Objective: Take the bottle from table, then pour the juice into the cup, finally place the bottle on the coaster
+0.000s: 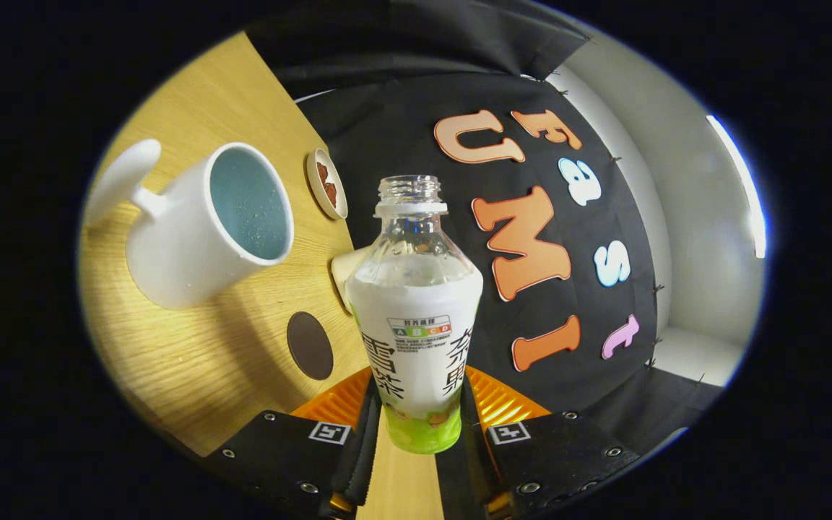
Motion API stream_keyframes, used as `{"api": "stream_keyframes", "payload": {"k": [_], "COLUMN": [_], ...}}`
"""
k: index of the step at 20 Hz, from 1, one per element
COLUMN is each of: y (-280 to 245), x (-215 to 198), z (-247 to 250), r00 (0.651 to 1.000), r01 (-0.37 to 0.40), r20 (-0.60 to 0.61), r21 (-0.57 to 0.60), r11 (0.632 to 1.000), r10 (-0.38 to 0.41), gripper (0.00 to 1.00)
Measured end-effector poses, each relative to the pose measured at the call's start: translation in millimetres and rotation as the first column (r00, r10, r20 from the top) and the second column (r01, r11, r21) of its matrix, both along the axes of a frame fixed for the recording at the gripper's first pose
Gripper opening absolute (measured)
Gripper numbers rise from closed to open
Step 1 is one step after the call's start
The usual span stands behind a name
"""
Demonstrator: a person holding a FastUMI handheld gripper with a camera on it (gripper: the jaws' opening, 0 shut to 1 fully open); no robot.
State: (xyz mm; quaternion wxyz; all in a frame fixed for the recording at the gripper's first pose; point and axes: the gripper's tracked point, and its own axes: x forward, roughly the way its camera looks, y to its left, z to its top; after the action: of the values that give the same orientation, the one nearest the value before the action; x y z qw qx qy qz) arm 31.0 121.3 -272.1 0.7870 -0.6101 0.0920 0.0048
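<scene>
I have the bottle clamped between my fingers, both pressing on its lower body, and the whole view is rolled, so I judge I am in the pouring step, or just either side of it. The cup sits on the table off to my left, well apart from the bottle's mouth, its opening facing me and its handle pointing away. The bottle's neck is open, with no cap on it, and its clear upper part looks empty; a white label hides the middle and only a green band shows at the base, so I cannot tell how much juice is left. The cup's inside looks pale blue and speckled, but I cannot tell whether liquid is in it. If pouring remains, I need to bring the mouth over the cup's rim and tip further. Otherwise the dark round coaster, lying on the table just left of the bottle, is where I must set it upright.
</scene>
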Motion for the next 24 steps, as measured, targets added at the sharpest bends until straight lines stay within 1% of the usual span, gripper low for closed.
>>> {"api": "stream_keyframes", "payload": {"k": [6,10,14,24], "y": [2.0,1.2,0.1,2.3], "x": [1.5,2.6,5.5,6.7], "z": [0.7,4.0,2.7,7.9], "r00": [0.999,0.998,0.996,0.994], "r01": [-0.040,-0.050,-0.077,-0.094], "r20": [0.008,0.025,0.018,0.032], "r21": [-0.113,-0.175,-0.225,-0.295], "r11": [0.993,0.983,0.971,0.951], "r10": [0.041,0.055,0.083,0.108], "gripper": [0.55,0.55,0.55,0.55]}}
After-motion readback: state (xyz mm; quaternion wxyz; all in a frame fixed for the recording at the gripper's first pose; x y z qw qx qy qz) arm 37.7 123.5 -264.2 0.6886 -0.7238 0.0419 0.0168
